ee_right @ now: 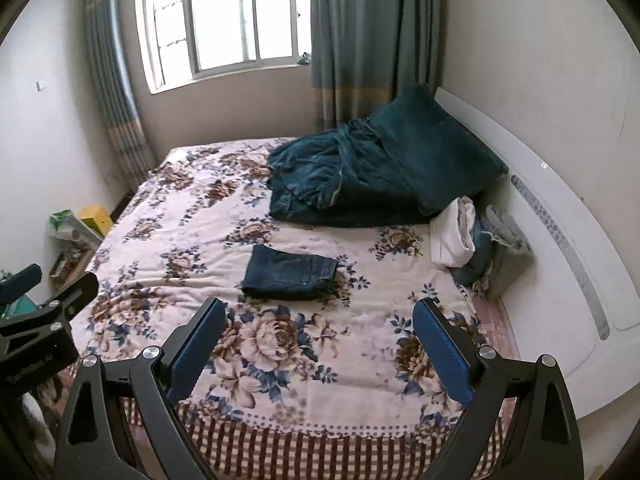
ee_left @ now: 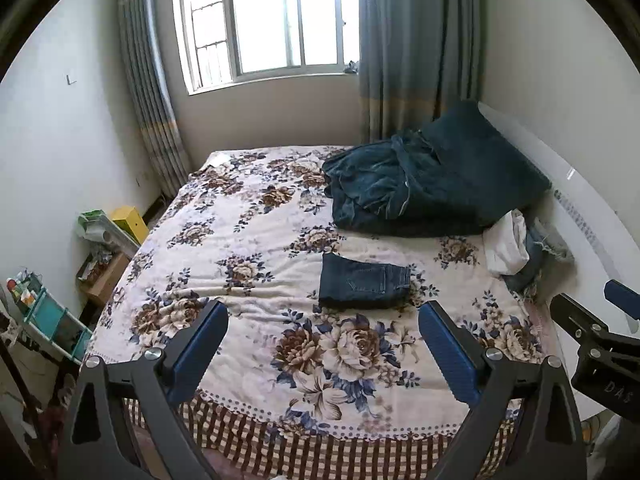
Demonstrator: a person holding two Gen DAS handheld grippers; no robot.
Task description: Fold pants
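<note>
Dark blue denim pants [ee_left: 362,281] lie folded into a small flat rectangle on the floral bedspread [ee_left: 248,248], near the middle of the bed; they also show in the right wrist view [ee_right: 289,272]. My left gripper [ee_left: 323,314] is open and empty, held above the bed's near part, short of the pants. My right gripper [ee_right: 319,312] is open and empty, also short of the pants and a little to their right. The right gripper's body shows at the right edge of the left wrist view [ee_left: 600,344].
A dark teal quilt and pillow [ee_left: 432,184] are heaped at the far right of the bed. White and blue clothes [ee_left: 514,246] lie bunched by the white headboard [ee_left: 592,216]. A shelf with clutter [ee_left: 52,312] and boxes [ee_left: 120,224] stand left of the bed.
</note>
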